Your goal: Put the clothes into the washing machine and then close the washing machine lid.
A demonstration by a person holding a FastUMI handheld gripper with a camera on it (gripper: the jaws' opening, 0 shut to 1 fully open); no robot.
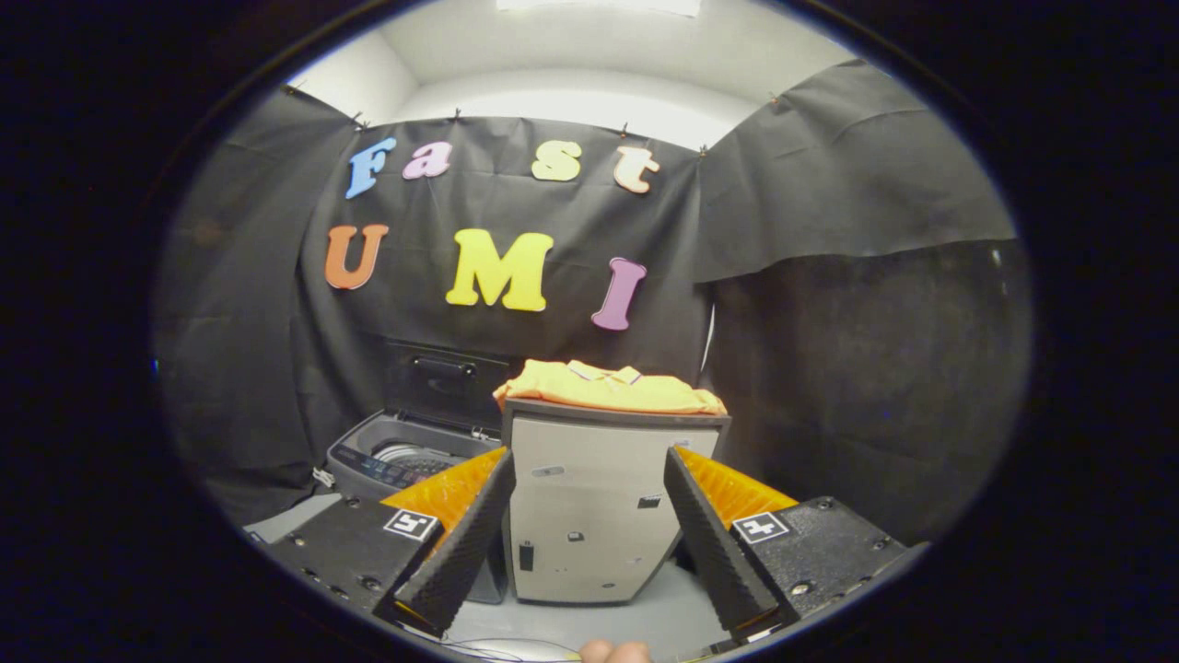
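A folded orange-yellow garment (pixel 608 387) lies on top of a light grey cabinet (pixel 589 516), straight ahead and beyond my fingers. To the cabinet's left sits the grey washing machine (pixel 387 456), its dark lid (pixel 447 382) standing upright against the back wall, the drum opening showing. My gripper (pixel 586 516) is open, its two black ribbed fingers (pixel 470 534) spread wide with only the cabinet's front seen between them. It is well short of the garment and touches nothing.
Black cloth walls close the booth behind and to both sides. The cabinet stands on a pale floor (pixel 663 626) beside the washer. A fingertip (pixel 615 652) of the person's hand peeks in under the gripper.
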